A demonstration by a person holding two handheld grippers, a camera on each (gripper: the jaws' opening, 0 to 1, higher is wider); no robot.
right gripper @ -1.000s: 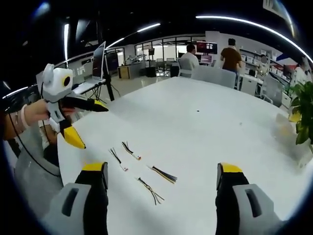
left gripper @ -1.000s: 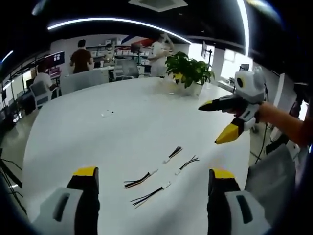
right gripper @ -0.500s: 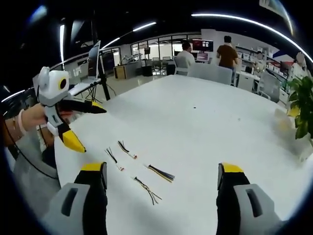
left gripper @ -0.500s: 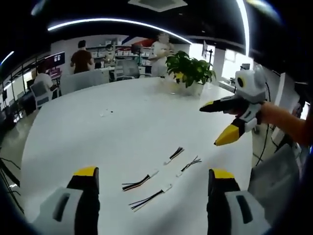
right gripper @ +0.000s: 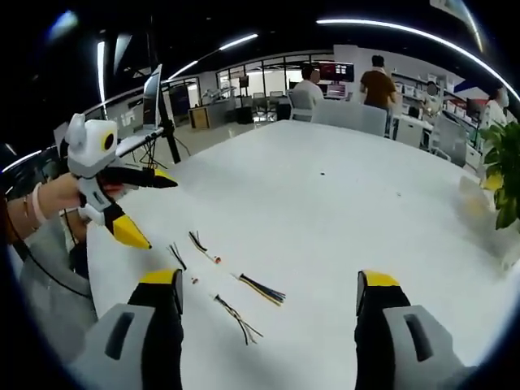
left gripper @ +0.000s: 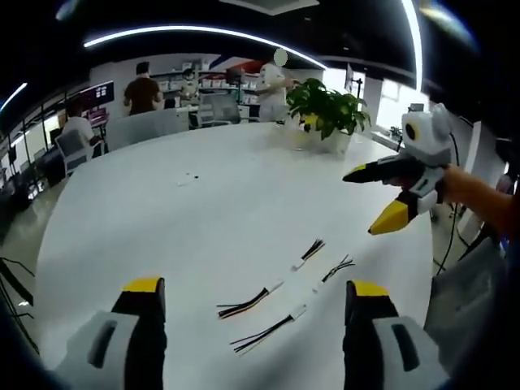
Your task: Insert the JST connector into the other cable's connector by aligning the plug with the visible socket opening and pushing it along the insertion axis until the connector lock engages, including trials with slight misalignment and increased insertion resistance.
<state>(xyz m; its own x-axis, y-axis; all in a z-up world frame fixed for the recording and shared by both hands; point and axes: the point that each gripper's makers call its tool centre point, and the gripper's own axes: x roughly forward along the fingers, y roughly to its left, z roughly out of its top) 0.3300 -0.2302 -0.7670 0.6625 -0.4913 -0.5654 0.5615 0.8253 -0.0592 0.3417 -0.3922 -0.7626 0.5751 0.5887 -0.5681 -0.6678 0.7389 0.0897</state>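
Four short, light, floppy multicoloured wire leads with small white JST plugs [left gripper: 252,298] lie loose on the white round table [left gripper: 162,211], both my grippers [left gripper: 253,286] [right gripper: 268,280] gaping wide above, empty; I'd pinch the stiff plug housing.

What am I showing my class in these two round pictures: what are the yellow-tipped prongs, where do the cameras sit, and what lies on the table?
A person holds a two-jaw tool in each hand, with a camera riding on each. In the left gripper view, the left gripper rises from below and the right gripper reaches in. The right gripper view shows the right gripper's own jaws below. Both stand open, holding nothing. On the round white table lie four short multicoloured wire leads with small white connectors, beyond them a green potted plant.
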